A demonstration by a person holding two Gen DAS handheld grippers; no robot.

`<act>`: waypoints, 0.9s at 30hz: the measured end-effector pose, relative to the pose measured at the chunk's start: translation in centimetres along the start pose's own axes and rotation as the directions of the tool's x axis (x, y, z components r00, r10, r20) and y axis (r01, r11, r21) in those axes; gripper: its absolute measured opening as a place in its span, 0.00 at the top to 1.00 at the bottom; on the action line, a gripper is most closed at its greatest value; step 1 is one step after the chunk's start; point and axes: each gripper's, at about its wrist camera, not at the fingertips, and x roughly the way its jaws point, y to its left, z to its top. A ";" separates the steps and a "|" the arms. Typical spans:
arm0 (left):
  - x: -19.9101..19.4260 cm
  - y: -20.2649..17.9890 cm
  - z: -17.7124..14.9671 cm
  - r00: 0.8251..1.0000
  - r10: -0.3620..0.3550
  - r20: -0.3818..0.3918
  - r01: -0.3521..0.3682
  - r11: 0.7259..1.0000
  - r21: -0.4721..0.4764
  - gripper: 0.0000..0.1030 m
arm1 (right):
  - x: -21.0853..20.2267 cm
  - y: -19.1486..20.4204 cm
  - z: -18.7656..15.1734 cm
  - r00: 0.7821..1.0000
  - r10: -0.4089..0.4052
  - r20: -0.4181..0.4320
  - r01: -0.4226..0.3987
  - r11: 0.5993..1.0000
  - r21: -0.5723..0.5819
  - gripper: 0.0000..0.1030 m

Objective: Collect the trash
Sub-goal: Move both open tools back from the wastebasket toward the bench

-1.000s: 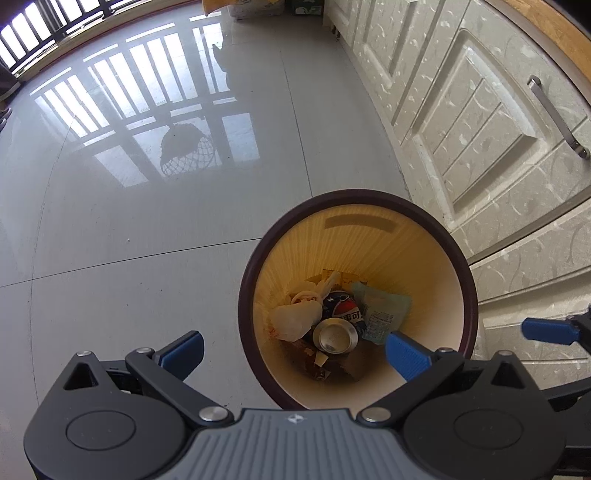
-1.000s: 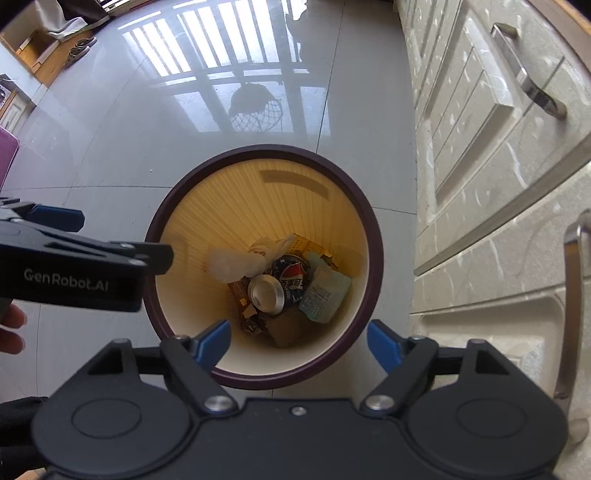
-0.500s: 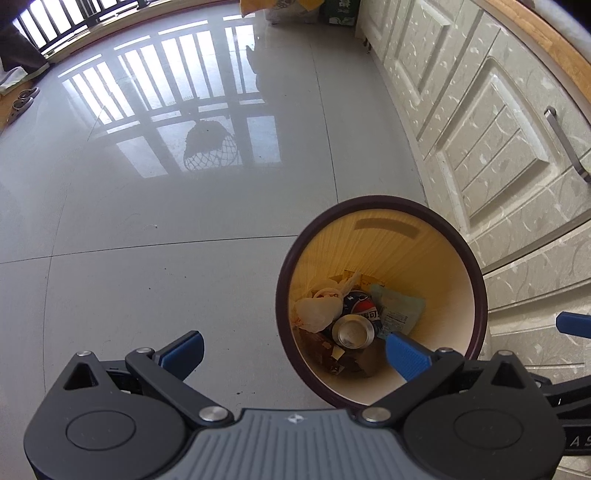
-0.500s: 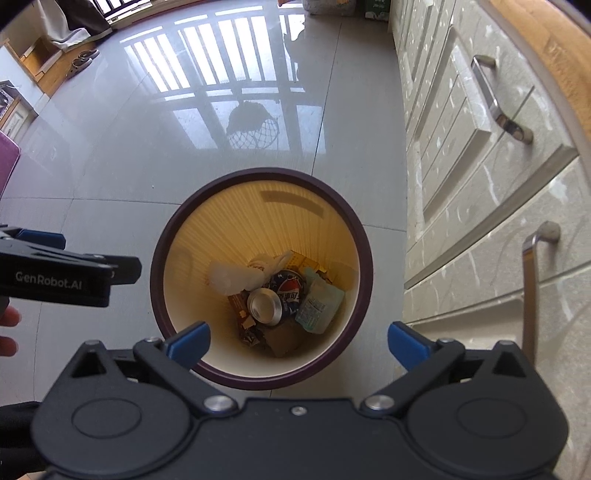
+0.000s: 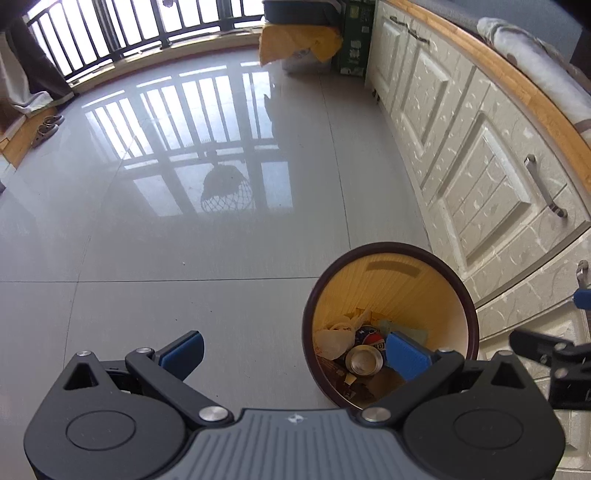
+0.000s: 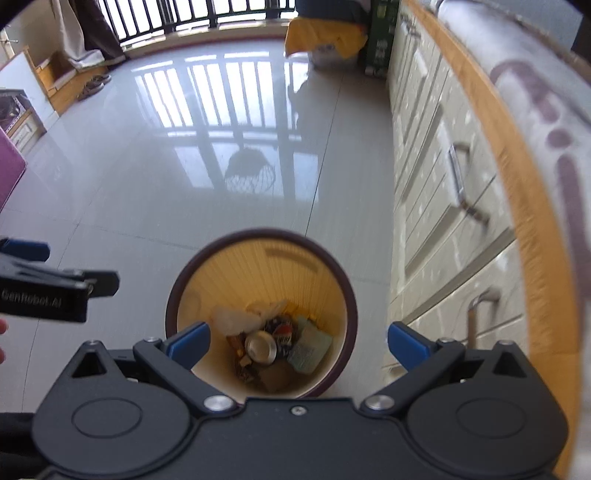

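A round waste bin [image 5: 458,284] with a dark brown rim and yellow inside stands on the grey tiled floor beside the cabinets; it also shows in the right wrist view [image 6: 334,273]. Inside lie a drink can [image 5: 365,361], a white plastic bag [image 5: 332,338] and a pale green wrapper [image 6: 308,347]. My left gripper [image 5: 293,350] is open and empty, above the floor left of the bin. My right gripper [image 6: 297,341] is open and empty, high above the bin's near edge.
Cream cabinet doors with metal handles [image 5: 546,192] and a wooden counter edge [image 6: 517,177] run along the right. A yellow-covered box [image 5: 299,42] and a green carton [image 5: 354,44] stand at the far end. A balcony railing [image 5: 129,29] lies beyond the floor.
Both grippers have risen and pulled back from the bin, which now looks smaller and lower in both views. The right gripper's jaws have opened wider. More of the room shows.
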 end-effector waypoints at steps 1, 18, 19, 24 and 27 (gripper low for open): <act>-0.4 0.3 -0.1 1.000 0.005 0.010 -0.004 1.000 -0.008 0.00 | -0.5 0.0 0.1 1.000 -0.006 0.012 0.006 1.000 0.000 0.00; -7.2 0.4 0.1 0.969 0.018 0.245 -0.003 0.998 -0.060 0.00 | -9.4 0.0 1.2 0.956 -0.112 0.273 0.117 0.993 -0.001 0.00; -7.7 0.3 0.2 0.964 0.018 0.265 -0.003 0.998 -0.060 0.00 | -9.9 -0.2 1.3 0.950 -0.123 0.287 0.127 0.992 0.004 0.00; -10.0 -0.8 1.1 0.931 0.010 0.364 0.016 0.998 -0.066 0.00 | -12.2 -1.7 1.5 0.915 -0.172 0.364 0.165 0.985 0.051 0.00; -11.3 -1.9 1.5 0.908 -0.004 0.419 0.032 0.998 -0.061 0.00 | -14.0 -2.9 1.5 0.886 -0.208 0.414 0.185 0.978 0.096 0.00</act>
